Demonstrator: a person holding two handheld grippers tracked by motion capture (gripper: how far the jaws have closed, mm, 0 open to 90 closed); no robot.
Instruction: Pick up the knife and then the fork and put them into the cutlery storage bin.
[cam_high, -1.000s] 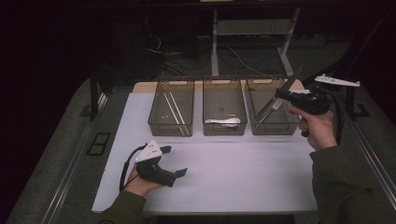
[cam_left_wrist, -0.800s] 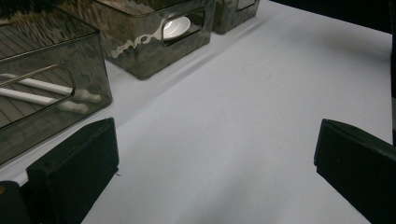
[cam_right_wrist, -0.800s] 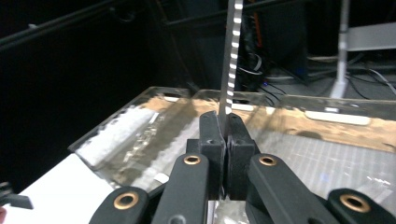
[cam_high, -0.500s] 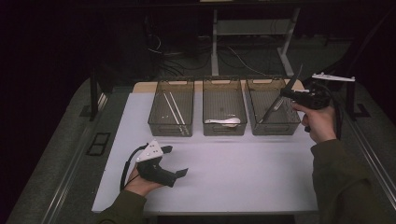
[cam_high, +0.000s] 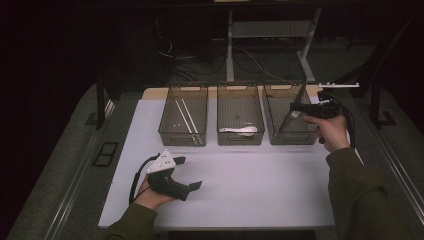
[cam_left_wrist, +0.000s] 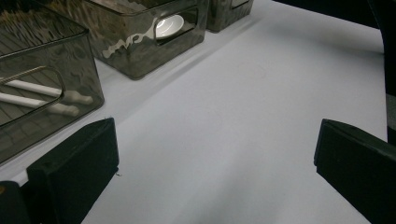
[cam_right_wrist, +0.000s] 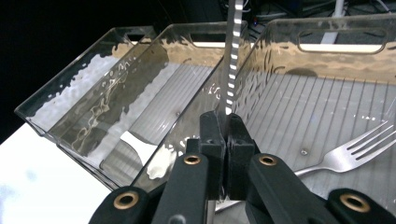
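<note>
My right gripper (cam_high: 297, 107) hangs over the right clear bin (cam_high: 280, 138), shut on a thin metal utensil (cam_high: 302, 92) that looks like a knife. In the right gripper view the pads (cam_right_wrist: 227, 123) pinch the utensil's shiny strip (cam_right_wrist: 232, 56), which rises straight up. A metal fork (cam_right_wrist: 355, 145) lies on the floor of that bin (cam_right_wrist: 327, 98). My left gripper (cam_high: 188, 173) rests low on the white mat (cam_high: 260, 190) at the front left. Its jaws (cam_left_wrist: 215, 172) stand wide apart with nothing between them.
The middle bin (cam_high: 240, 140) holds a white spoon (cam_high: 240, 130) (cam_left_wrist: 169, 25). The left bin (cam_high: 182, 141) holds white chopsticks (cam_high: 186, 113) (cam_left_wrist: 42, 93). All three bins line the far edge of the mat. Dark floor, table legs and cables lie beyond.
The right gripper has sunk a little toward the right bin, carrying the utensil with it. The left gripper has stayed where it was.
</note>
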